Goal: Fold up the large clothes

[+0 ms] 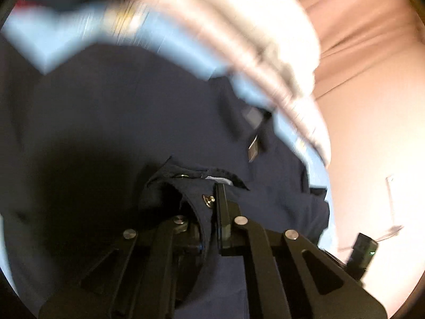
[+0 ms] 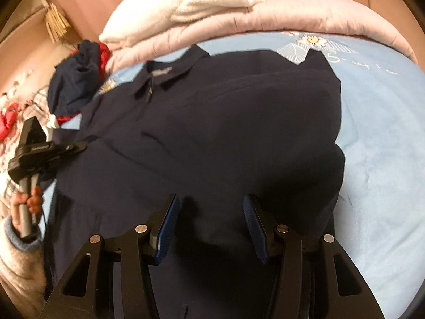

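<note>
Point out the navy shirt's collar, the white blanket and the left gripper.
collar (image 2: 170,75), right wrist view, its middle.
white blanket (image 2: 186,8), right wrist view, its folded top.
left gripper (image 1: 212,204), left wrist view, between fingertips.

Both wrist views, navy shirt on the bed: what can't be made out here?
- Left wrist view: white and pink bedding is smeared by motion blur; its folds are unreadable.
- Left wrist view: the left gripper is shut on bunched navy shirt fabric; which edge it pinches is hidden by the folds.
- Right wrist view: the shirt's lower hem lies behind the open right gripper.
- Right wrist view: the collar label is too small to read.
</note>
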`<state>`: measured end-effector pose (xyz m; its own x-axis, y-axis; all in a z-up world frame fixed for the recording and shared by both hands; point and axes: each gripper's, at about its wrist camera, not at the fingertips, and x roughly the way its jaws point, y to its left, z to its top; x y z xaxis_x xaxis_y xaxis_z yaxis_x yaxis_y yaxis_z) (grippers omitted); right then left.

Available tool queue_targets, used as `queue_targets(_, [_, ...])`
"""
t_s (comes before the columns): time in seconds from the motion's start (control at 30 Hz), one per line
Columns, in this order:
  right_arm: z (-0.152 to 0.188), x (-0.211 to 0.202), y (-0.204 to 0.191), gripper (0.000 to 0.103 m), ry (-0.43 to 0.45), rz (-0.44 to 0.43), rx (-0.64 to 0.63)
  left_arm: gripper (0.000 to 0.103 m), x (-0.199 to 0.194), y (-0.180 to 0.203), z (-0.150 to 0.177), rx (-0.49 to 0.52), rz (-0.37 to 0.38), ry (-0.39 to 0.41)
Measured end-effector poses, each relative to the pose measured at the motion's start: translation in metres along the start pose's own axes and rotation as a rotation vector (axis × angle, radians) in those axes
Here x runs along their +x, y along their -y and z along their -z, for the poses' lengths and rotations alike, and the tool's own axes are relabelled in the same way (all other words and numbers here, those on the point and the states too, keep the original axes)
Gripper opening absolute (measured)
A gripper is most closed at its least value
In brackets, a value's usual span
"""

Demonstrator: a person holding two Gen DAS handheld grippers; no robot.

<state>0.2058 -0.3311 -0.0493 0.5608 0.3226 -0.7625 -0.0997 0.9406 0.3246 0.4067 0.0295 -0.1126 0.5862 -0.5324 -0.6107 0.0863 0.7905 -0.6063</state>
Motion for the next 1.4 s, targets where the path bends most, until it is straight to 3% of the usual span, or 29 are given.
queue_targets(0.07, [0.0,-0.005,0.001,0.052,0.025,-0.013,0.002,0.006,-0.014,0.023,-0.008,0.138,0.018,0.082])
queue_targets(0.1, [-0.001,-0.007,0.002,0.052,0.032,0.0,-0.001,0.009,-0.012,0.03,-0.01,0.175,0.022,0.075])
queue_targets(0.27, [-0.002,0.004,0.01,0.052,0.013,0.022,0.027,0.013,0.032,0.001,-0.006,0.135,-0.163,-0.114])
queue_targets(0.33, [-0.004,-0.003,0.014,0.052,0.018,-0.014,0.059,0.04,0.043,-0.021,0.0,0.086,-0.26,-0.176])
queue_targets(0.4, [-0.006,-0.019,0.018,0.052,0.053,-0.048,0.088,0.043,0.031,-0.034,0.0,0.034,-0.19,-0.168])
queue_targets(0.43, [-0.008,-0.029,0.022,0.053,0.079,-0.056,0.1,0.057,0.025,-0.037,-0.001,0.017,-0.187,-0.166])
queue_targets(0.5, [-0.019,-0.05,0.034,0.059,0.131,-0.029,0.13,0.075,0.01,-0.046,-0.002,-0.01,-0.21,-0.154])
queue_targets(0.6, [-0.04,-0.065,0.059,0.065,0.189,0.029,0.214,0.074,-0.016,-0.054,0.0,-0.037,-0.218,-0.126])
queue_targets(0.7, [-0.062,-0.059,0.085,0.065,0.198,0.01,0.327,0.073,-0.03,-0.034,0.001,0.01,-0.199,-0.088])
queue_targets(0.83, [-0.09,-0.028,0.091,0.065,0.15,0.077,0.37,0.073,-0.025,0.017,0.003,0.149,-0.059,-0.064])
queue_targets(0.9, [-0.099,-0.012,0.093,0.064,0.111,0.095,0.38,0.073,-0.008,0.037,0.01,0.218,-0.002,-0.101])
queue_targets(0.93, [-0.1,-0.007,0.092,0.058,0.098,0.088,0.377,0.07,0.007,0.041,0.015,0.239,-0.014,-0.14])
queue_targets(0.97, [-0.102,-0.002,0.089,0.025,0.08,0.099,0.358,0.065,0.018,0.041,0.02,0.253,-0.044,-0.17])
queue_targets(1.0, [-0.104,0.001,0.084,0.009,0.057,0.168,0.32,0.057,0.031,0.038,0.026,0.271,-0.094,-0.202])
queue_targets(1.07, [-0.105,0.006,0.084,0.006,0.035,0.27,0.285,0.054,0.044,0.03,0.036,0.296,-0.154,-0.227])
queue_targets(1.2, [-0.104,0.016,0.095,0.004,0.038,0.393,0.256,0.053,0.045,0.026,0.042,0.325,-0.171,-0.216])
queue_targets(1.27, [-0.1,0.018,0.102,0.004,0.063,0.388,0.243,0.053,0.043,0.022,0.042,0.31,-0.174,-0.229])
queue_targets(1.33, [-0.095,0.009,0.111,0.014,0.097,0.35,0.333,0.053,0.037,0.022,0.042,0.303,-0.177,-0.232])
queue_targets(1.4, [-0.085,-0.014,0.109,0.035,0.176,0.291,0.375,0.053,0.029,0.016,0.042,0.289,-0.182,-0.23])
